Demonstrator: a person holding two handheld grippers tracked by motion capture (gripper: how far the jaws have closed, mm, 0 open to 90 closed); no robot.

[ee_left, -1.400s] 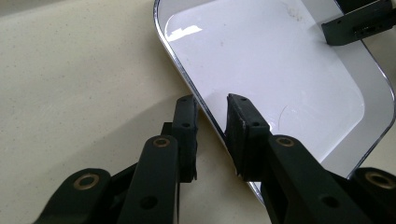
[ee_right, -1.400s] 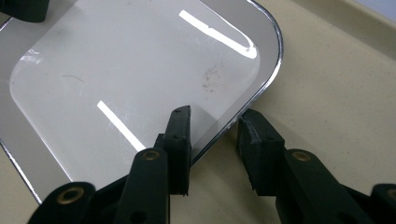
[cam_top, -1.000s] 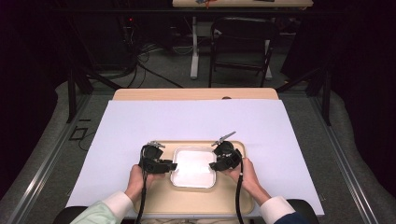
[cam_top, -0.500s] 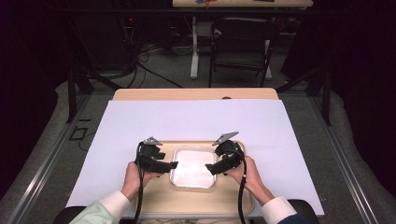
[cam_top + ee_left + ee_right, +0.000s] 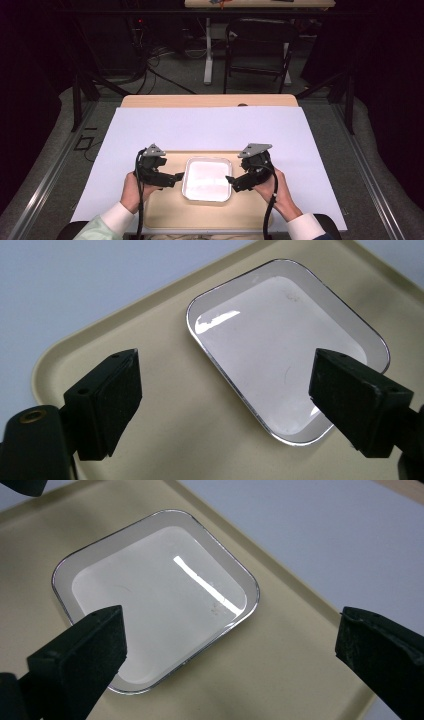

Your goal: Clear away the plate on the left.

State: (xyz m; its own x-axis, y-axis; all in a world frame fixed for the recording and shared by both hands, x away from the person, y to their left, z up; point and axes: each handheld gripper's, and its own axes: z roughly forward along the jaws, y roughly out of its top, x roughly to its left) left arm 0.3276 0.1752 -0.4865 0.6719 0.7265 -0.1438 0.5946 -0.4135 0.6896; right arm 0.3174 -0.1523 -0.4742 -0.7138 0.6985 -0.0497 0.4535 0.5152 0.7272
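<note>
High view: a worktop (image 5: 210,101) covered by a white sheet (image 5: 210,132). On the near part of the sheet lies a beige tray (image 5: 165,212). A white, square dish (image 5: 207,179) with rounded corners and a thin silver rim sits in the middle of the tray. A person's hands come in from the bottom edge, each holding a black tool. The left tool (image 5: 176,178) sits just left of the dish, its jaws pointing at the dish's left edge. The right tool (image 5: 231,180) sits just right of the dish, jaws pointing at its right edge. Whether either touches the dish cannot be told from here. Beyond the worktop are a chair (image 5: 257,45) and cables on the floor.

Left gripper view: the left tool (image 5: 250,390) is wide open, holding nothing. The dish (image 5: 280,335) lies ahead between the jaws, empty, on the tray (image 5: 150,405).

Right gripper view: the right tool (image 5: 235,645) is also wide open and empty. The dish (image 5: 155,590) lies ahead, nearer the left jaw, on the tray (image 5: 280,665). The sheet (image 5: 325,535) shows beyond the tray's edge.
</note>
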